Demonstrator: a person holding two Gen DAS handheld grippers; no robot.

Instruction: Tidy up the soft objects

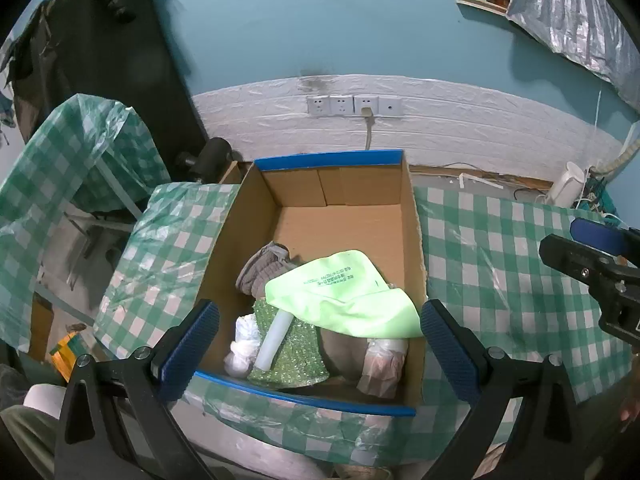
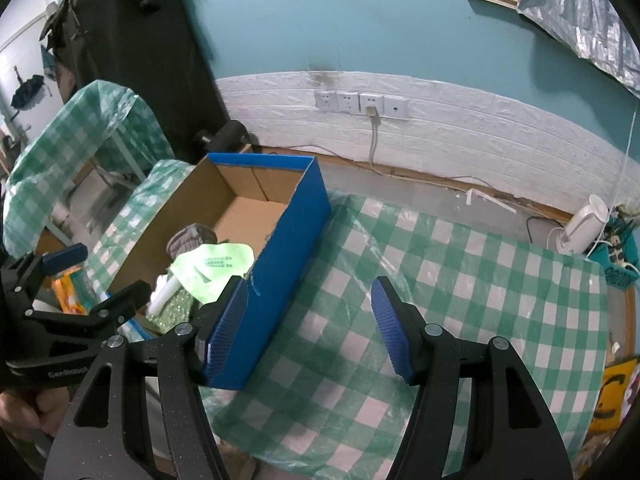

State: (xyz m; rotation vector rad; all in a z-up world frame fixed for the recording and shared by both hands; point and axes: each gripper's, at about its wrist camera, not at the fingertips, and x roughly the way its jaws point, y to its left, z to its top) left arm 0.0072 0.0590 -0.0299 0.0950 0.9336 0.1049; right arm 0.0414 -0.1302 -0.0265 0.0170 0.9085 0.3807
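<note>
the cardboard box sits on the green checked tablecloth, and everything reads off it. the left gripper hangs over the box's near end, jaws spread wide with nothing between them. inside the box at that near end: a light green cloth on top, a grey knitted piece just behind it toward the middle, a sequinned green fabric with a white tube lying across it, and a clear plastic bag in the near right corner. the far half of the box floor is bare cardboard. only the right wrist view shows the box's blue outer wall; the right gripper is just outside that wall, jaws apart and empty, above the tablecloth. the left wrist view catches the right gripper only at its edge.
</note>
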